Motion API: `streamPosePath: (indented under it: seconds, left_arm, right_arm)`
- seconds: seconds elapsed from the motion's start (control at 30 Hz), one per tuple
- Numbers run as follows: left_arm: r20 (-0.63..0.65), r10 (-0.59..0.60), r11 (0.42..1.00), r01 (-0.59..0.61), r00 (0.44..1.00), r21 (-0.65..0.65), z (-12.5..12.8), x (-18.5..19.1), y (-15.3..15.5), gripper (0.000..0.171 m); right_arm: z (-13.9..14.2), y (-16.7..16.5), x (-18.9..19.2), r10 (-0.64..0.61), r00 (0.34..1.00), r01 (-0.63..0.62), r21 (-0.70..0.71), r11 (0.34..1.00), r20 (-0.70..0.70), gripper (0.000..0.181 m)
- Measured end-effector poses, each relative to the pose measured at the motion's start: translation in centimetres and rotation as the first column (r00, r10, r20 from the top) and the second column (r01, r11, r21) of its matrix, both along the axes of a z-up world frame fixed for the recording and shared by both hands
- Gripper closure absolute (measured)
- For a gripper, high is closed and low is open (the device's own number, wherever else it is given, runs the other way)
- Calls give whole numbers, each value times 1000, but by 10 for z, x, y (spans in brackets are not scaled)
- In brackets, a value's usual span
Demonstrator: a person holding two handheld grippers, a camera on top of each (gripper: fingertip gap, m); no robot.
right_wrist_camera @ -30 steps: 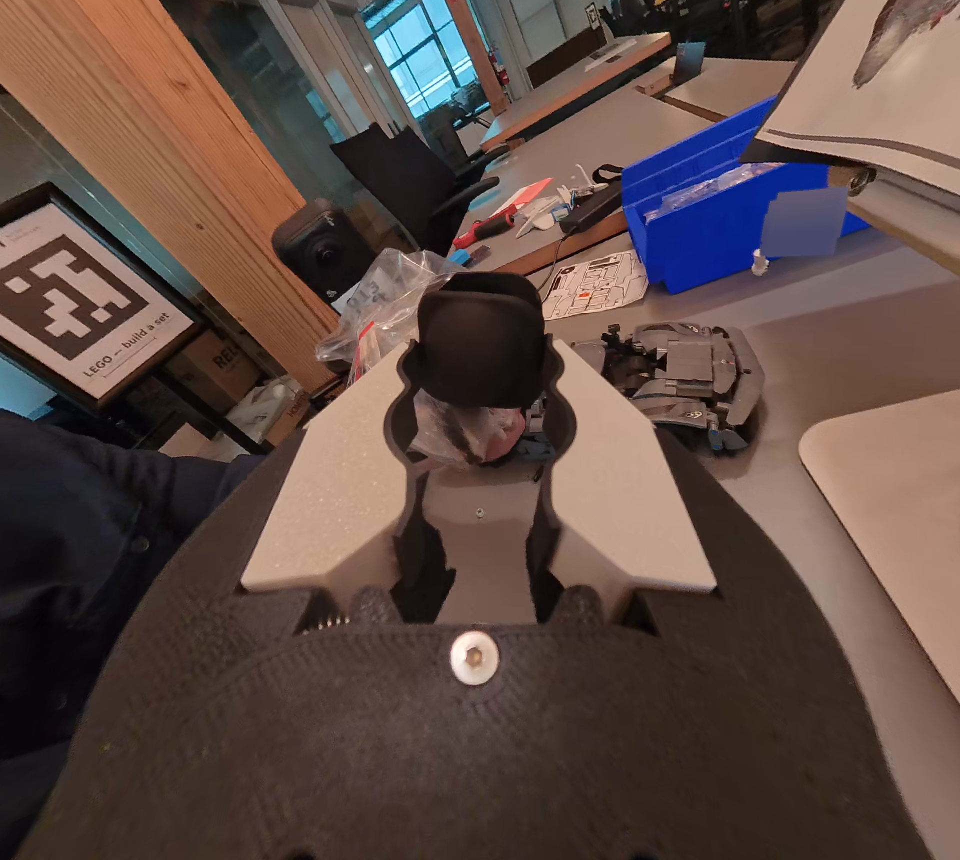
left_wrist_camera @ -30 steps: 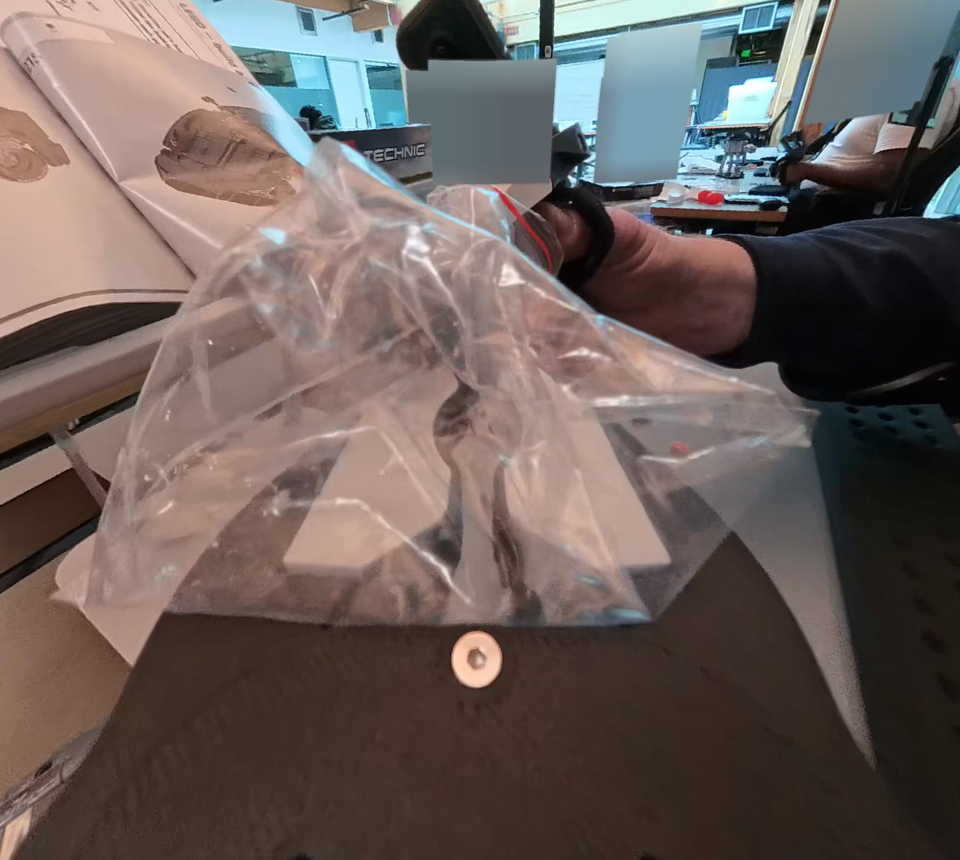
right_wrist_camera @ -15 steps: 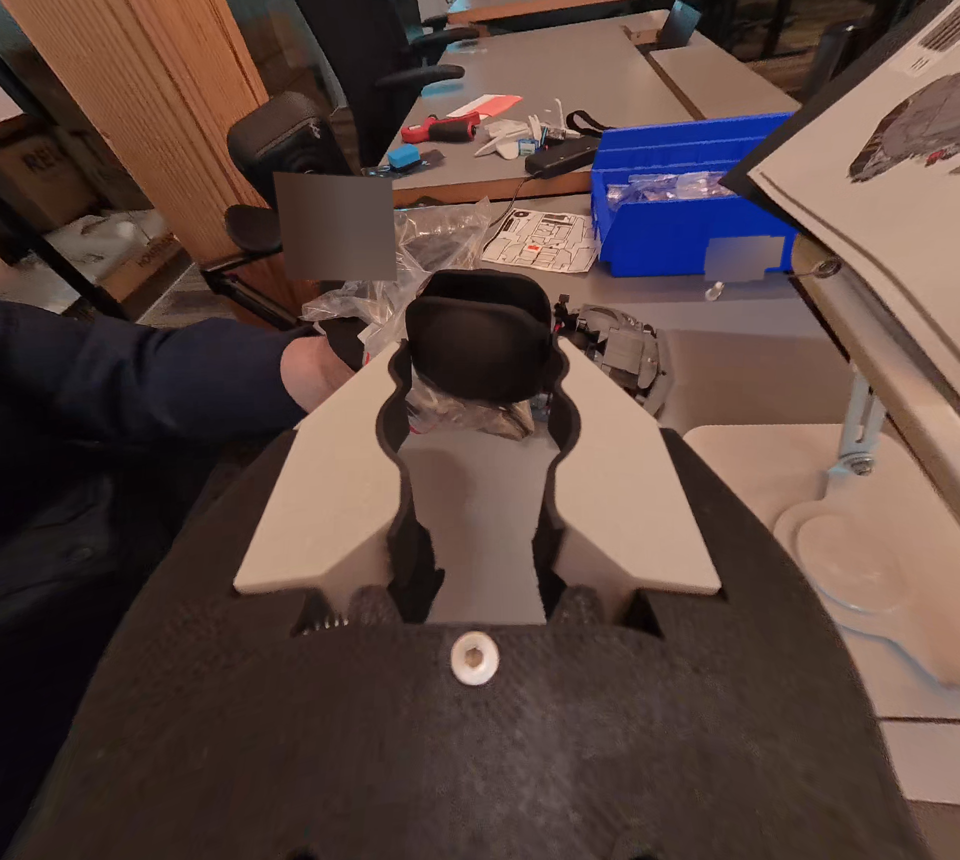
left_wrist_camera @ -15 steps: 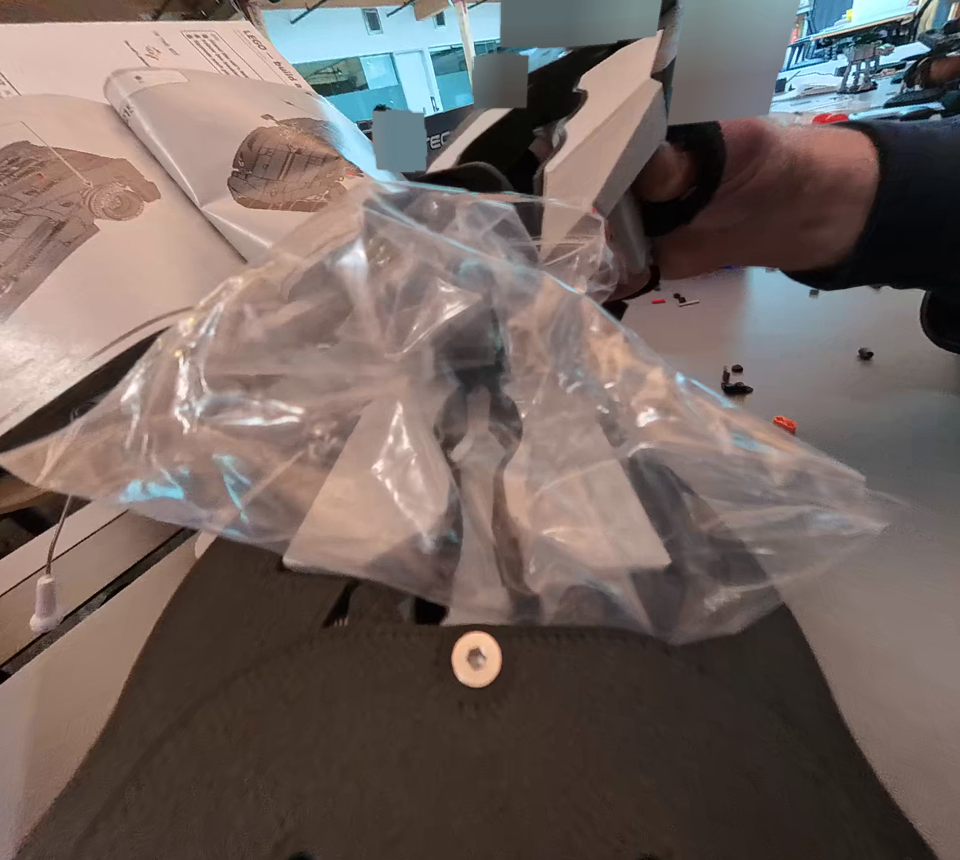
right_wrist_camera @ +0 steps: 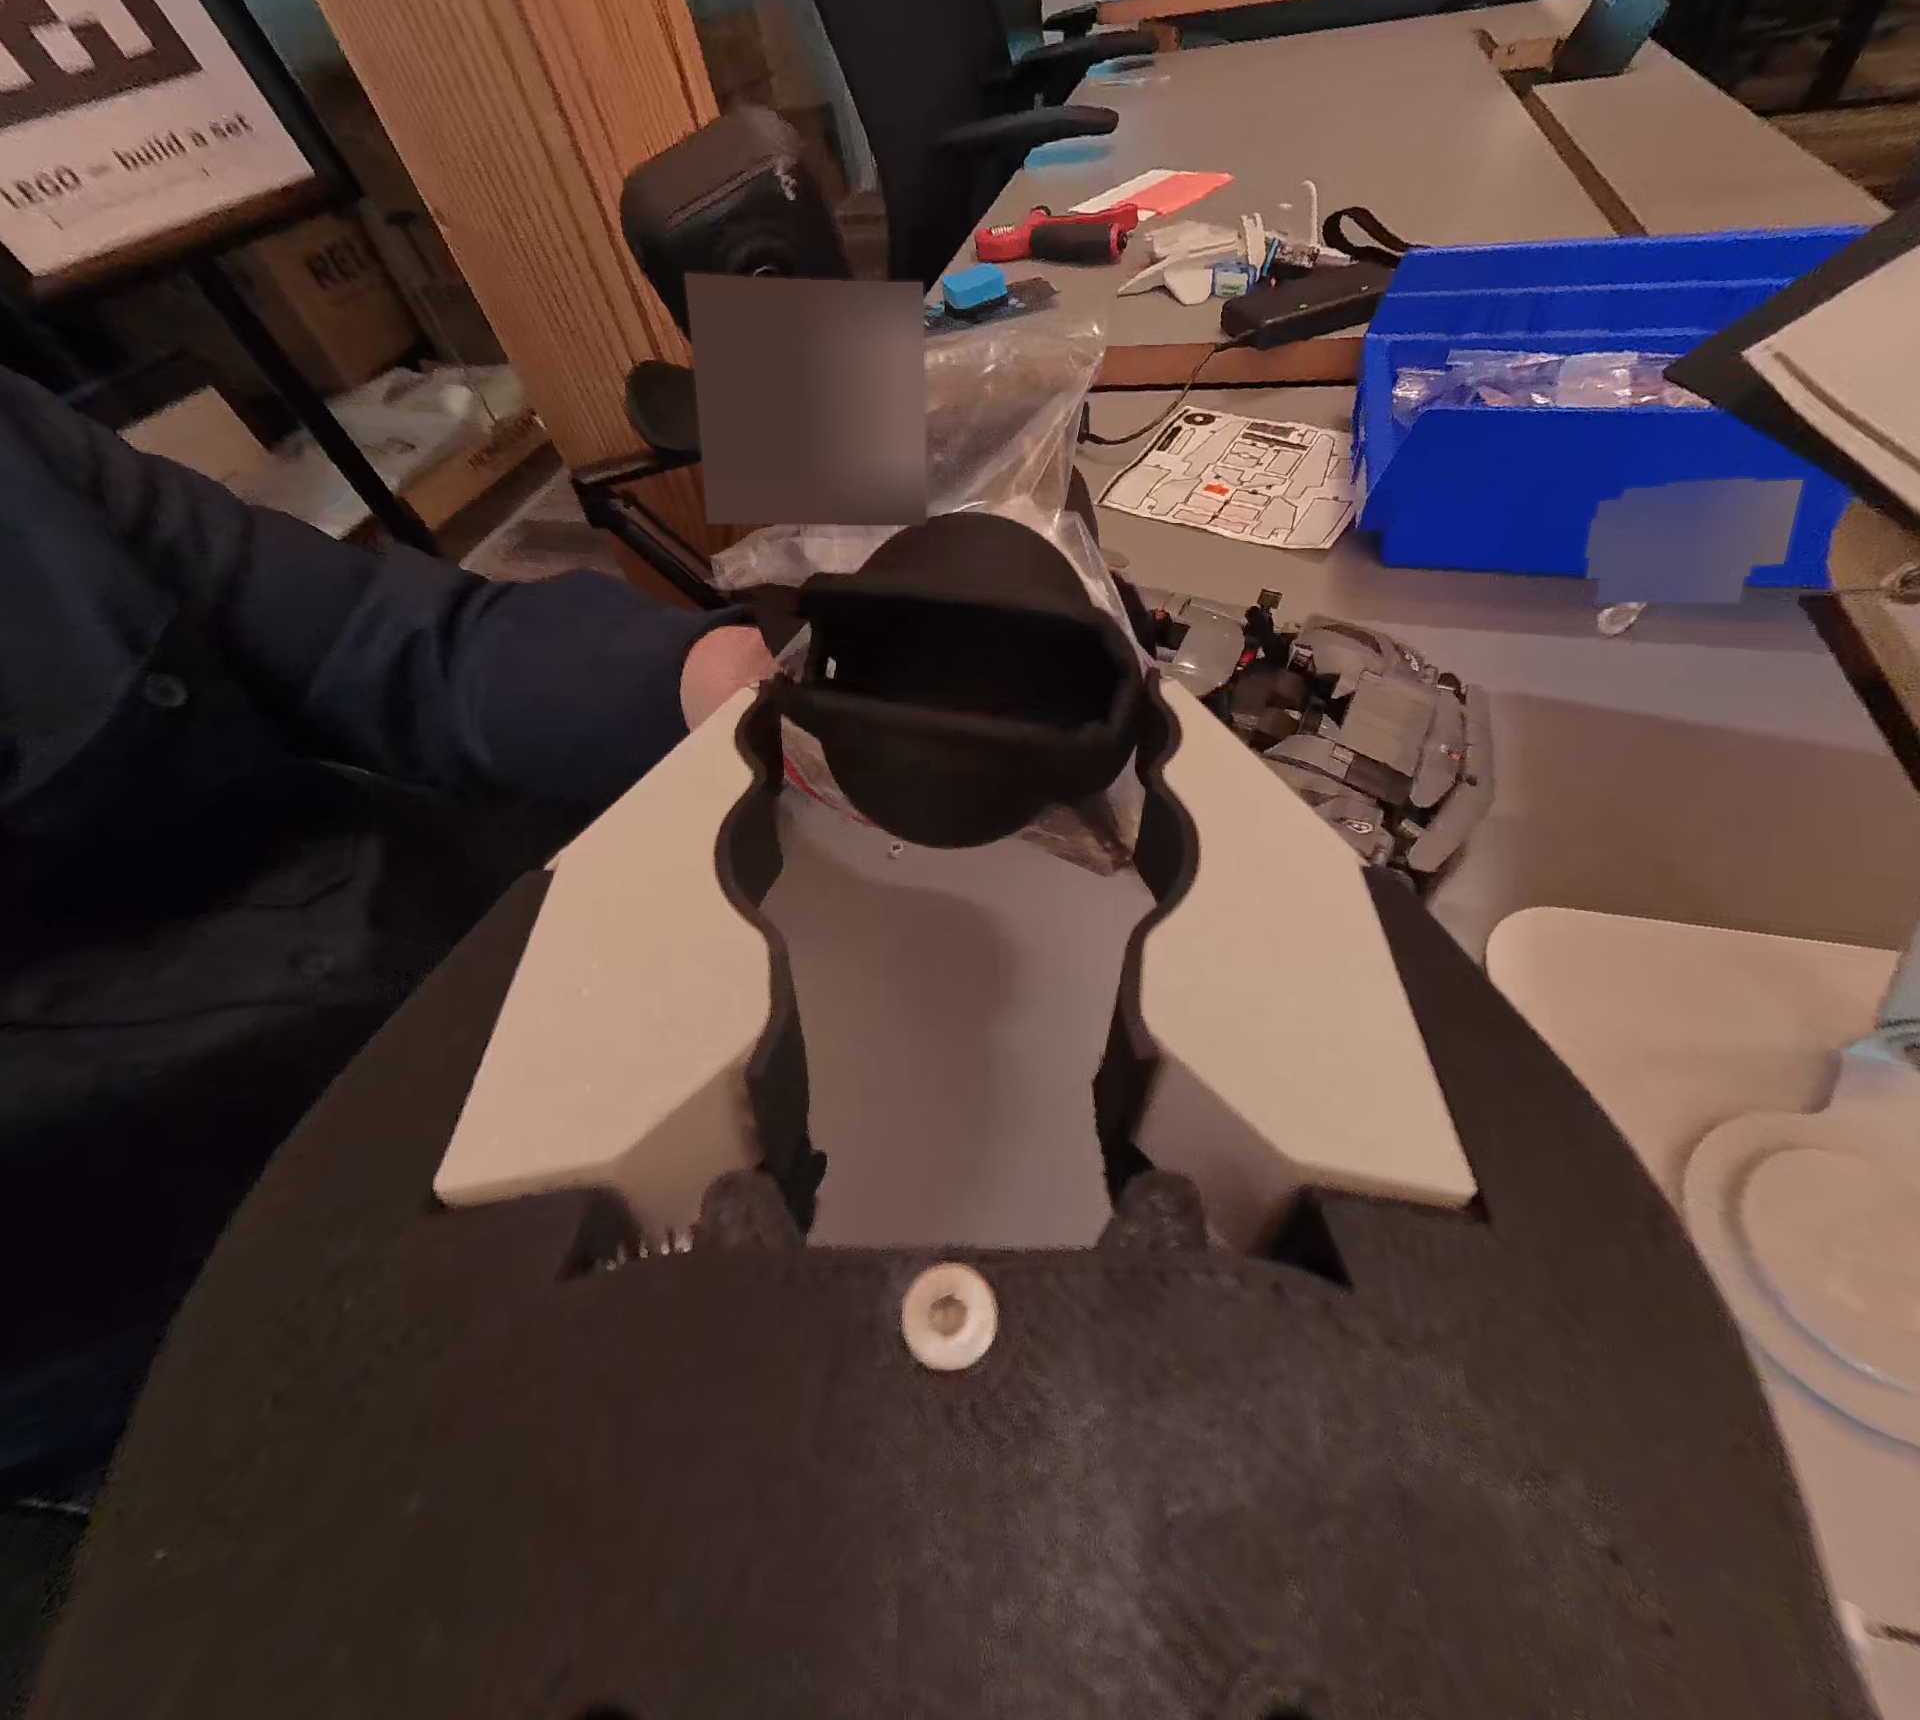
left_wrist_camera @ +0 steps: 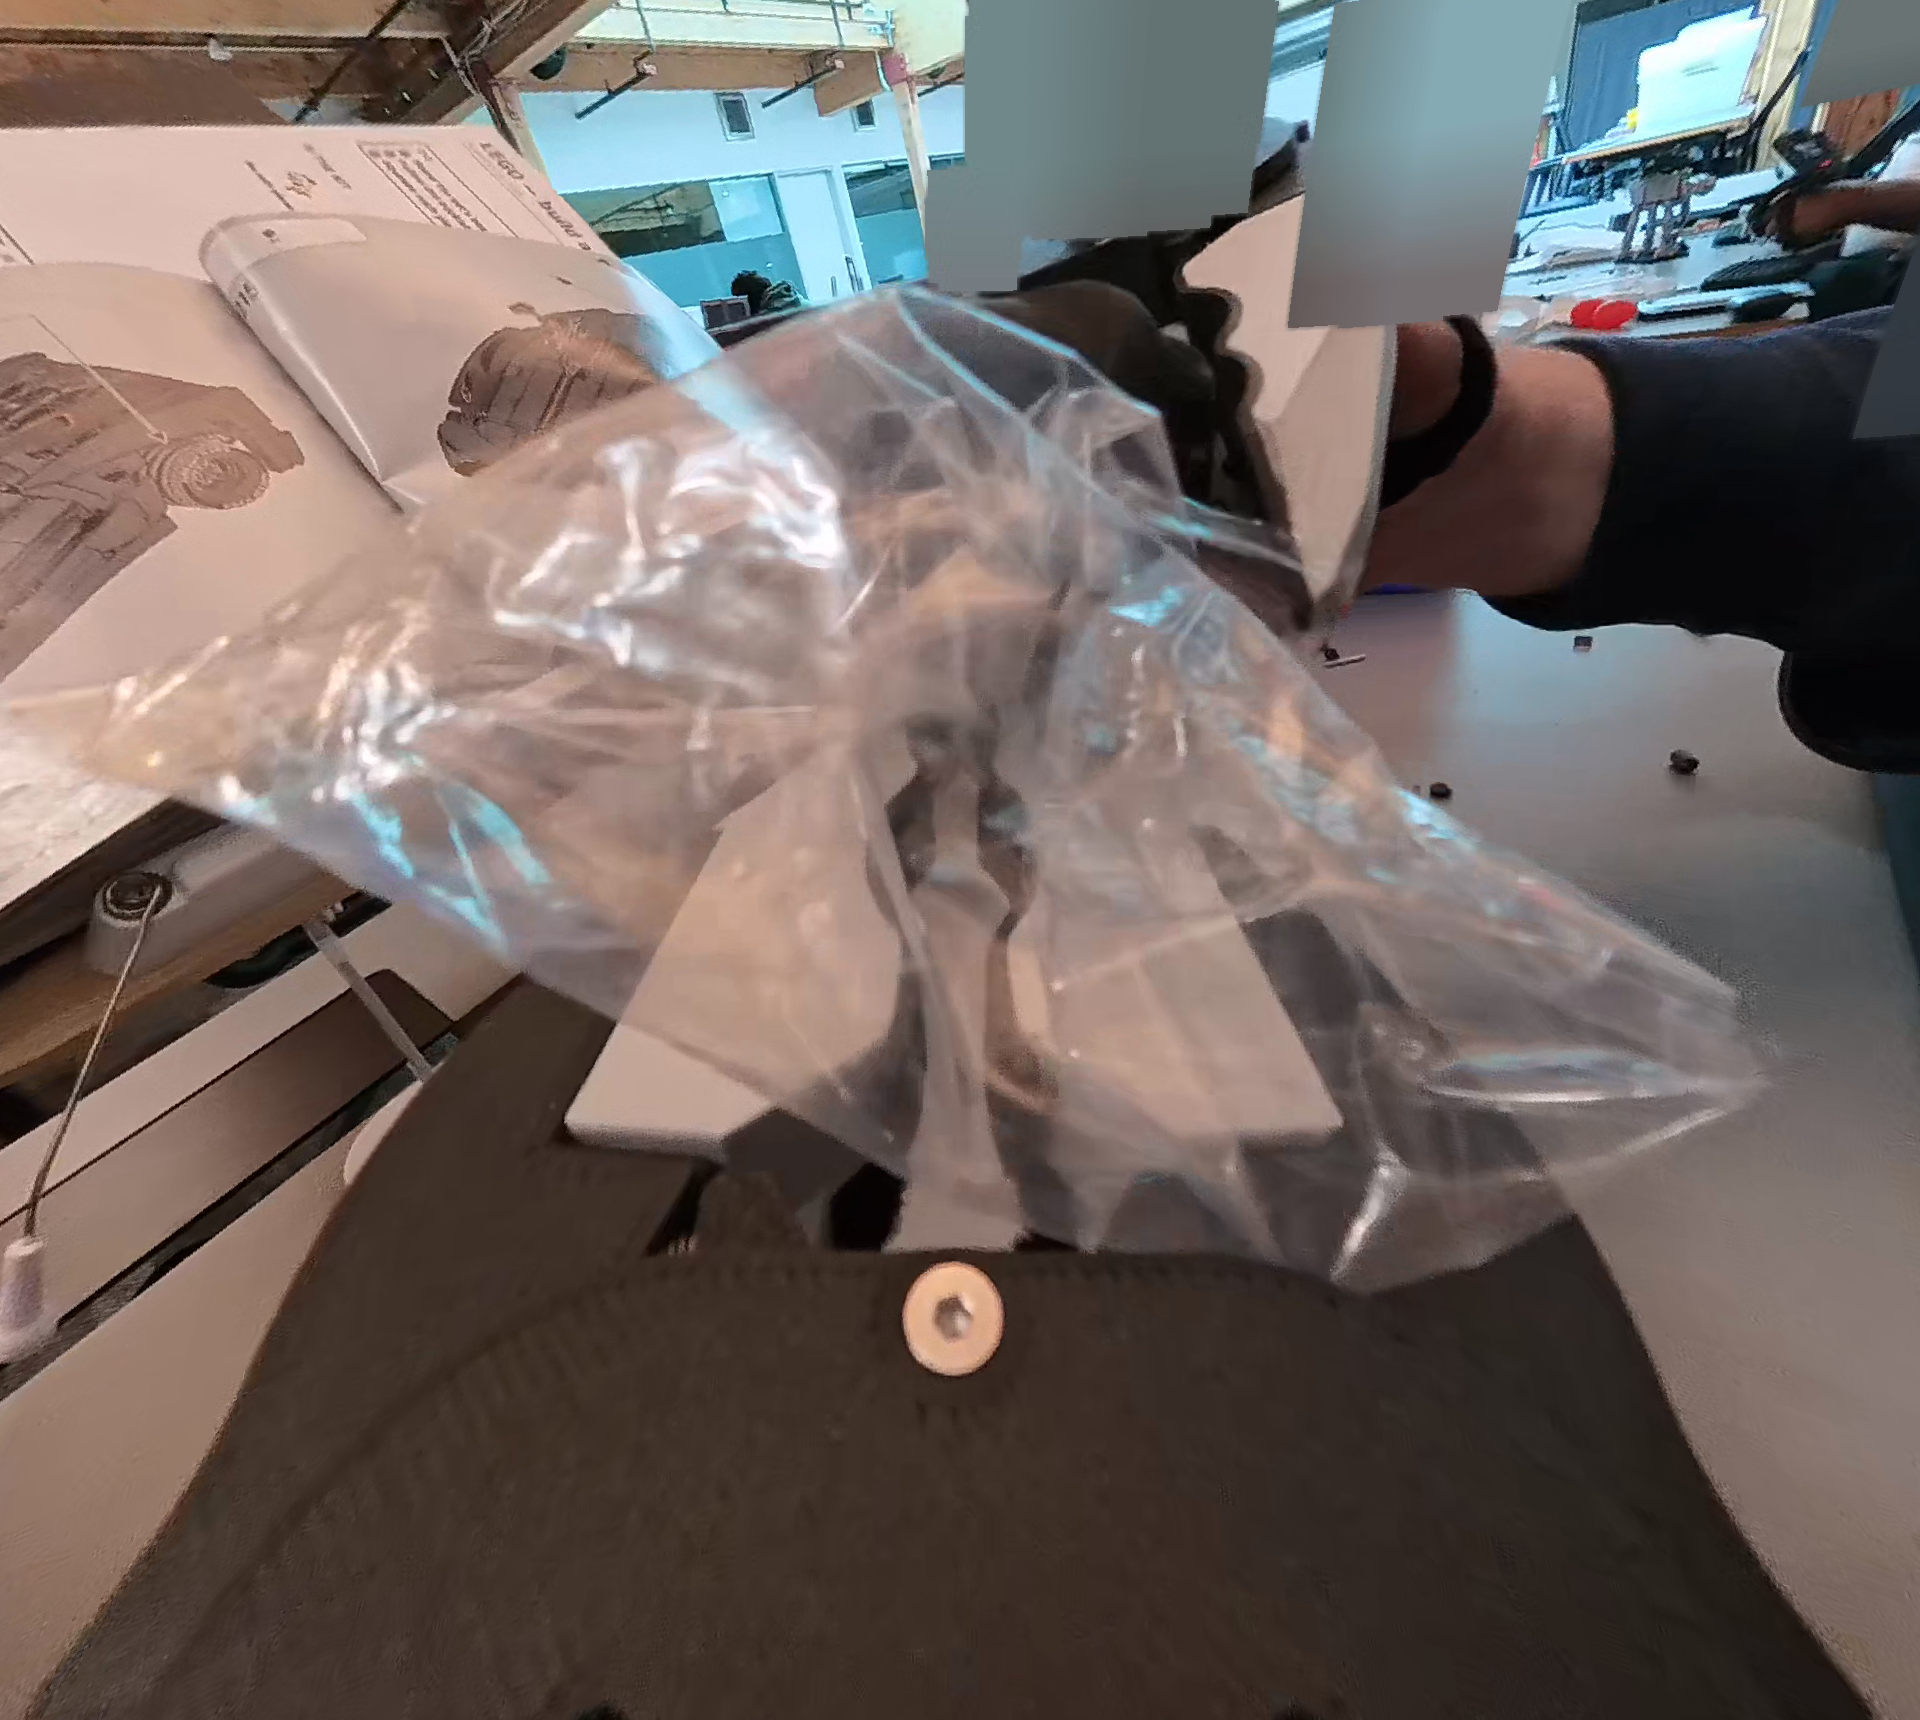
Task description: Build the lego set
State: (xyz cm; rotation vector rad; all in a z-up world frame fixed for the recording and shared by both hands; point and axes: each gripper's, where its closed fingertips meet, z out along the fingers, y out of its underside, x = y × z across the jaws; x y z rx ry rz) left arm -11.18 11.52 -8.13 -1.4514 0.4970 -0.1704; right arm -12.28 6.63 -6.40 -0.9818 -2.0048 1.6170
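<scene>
- The left tool (left_wrist_camera: 951, 839) is clenched on a clear plastic bag (left_wrist_camera: 831, 683); its two pale fingers (left_wrist_camera: 790, 974) show through the film, pressed close together with the plastic gathered between them.
- The bag is crumpled and hangs in the air above the grey worktop (left_wrist_camera: 1621, 735), spreading to both sides of the left tool. Dark small parts seem to lie inside it, but the folds make them hard to tell.
- The right tool (right_wrist_camera: 951, 735) is released: its fingers (right_wrist_camera: 623, 995) stand apart with a wide gap, and nothing is between them.
- In the right wrist view the black back of the left tool, with some of the bag below it, sits just in front of that gap.
- In the left wrist view the right tool is near the upper edge of the bag, held by a hand (left_wrist_camera: 1486, 465) in a dark sleeve. I cannot tell if it touches the plastic.
- A partly built grey lego model (right_wrist_camera: 1351, 735) lies on the worktop, to the right of the right tool.
- Behind the model stands a blue bin (right_wrist_camera: 1558, 465) with small bags in it, and beside the bin lies a sticker sheet (right_wrist_camera: 1236, 475).
- An open instruction booklet (left_wrist_camera: 208, 423) rests tilted on a stand at the left.
- A few small loose pieces (left_wrist_camera: 1683, 761) lie scattered on the worktop.
</scene>
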Motion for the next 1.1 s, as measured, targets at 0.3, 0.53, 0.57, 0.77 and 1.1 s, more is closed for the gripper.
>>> streamPosePath:
  seconds: [0.3, 0.53, 0.57, 0.77, 1.1]
  left_arm:
    - [65, -22, 1000, 24, 998, -19, -3, 2, 4, 171]
    - [95, -75, 994, 83, 993, -75, -18, 14, 15, 171]
    - [119, -90, 990, 101, 989, -94, -20, 15, 16, 171]
    - [195, -114, 967, 153, 974, -203, -41, 23, 26, 167]
    - [85, -148, 875, 171, 985, -453, -90, 29, 26, 128]
  right_arm:
    - [-7, 7, 0, -46, 998, 43, 84, 995, 35, 120]
    - [-17, 20, 1, -128, 990, 121, 108, 987, 66, 123]
    - [-19, 21, 1, -139, 988, 133, 92, 987, 64, 124]
    - [-35, 38, 9, -184, 976, 183, 18, 983, 113, 123]
    - [-55, 51, 35, -97, 973, 106, -30, 994, 207, 123]
